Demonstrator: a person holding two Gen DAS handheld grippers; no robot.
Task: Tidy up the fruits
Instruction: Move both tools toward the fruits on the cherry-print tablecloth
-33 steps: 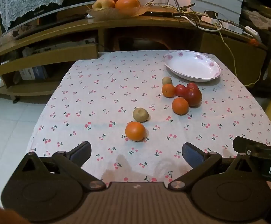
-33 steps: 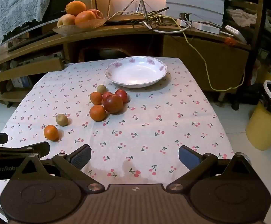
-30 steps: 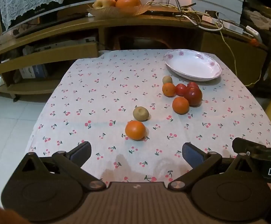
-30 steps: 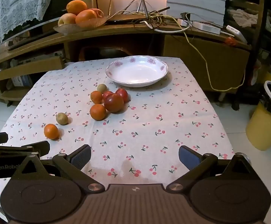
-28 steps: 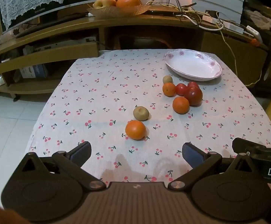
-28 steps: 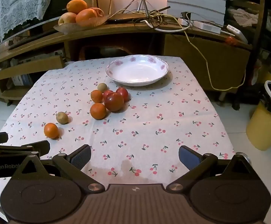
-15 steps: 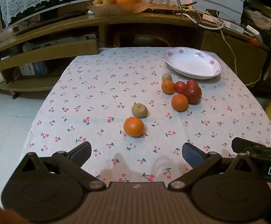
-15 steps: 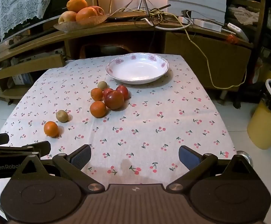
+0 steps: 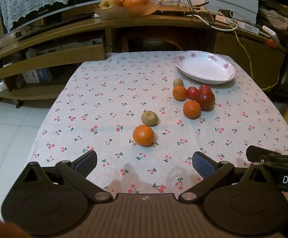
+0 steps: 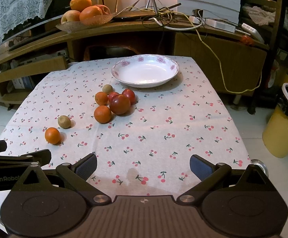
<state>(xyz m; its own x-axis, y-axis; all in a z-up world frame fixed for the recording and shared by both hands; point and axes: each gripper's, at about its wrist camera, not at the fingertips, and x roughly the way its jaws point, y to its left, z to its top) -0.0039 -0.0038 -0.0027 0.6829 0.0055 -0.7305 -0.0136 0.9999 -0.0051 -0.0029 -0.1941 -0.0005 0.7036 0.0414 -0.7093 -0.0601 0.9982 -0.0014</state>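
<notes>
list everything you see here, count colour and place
oranges: 3, orange, on the cloth; one nearest the left gripper, two in the cluster
kiwis: 2, brown-green, one beside the near orange, one by the plate
red fruits: 3, red, in the cluster near the plate
plate: 1, white with pink flowers, far side of the table, nothing in it
tablecloth: 1, white with cherries, over the table
fruit dish: 1, on the shelf behind, holds oranges and apples
bin: 1, yellow, floor at right
left gripper: open, low over the near edge
right gripper: open, low over the near edge
</notes>
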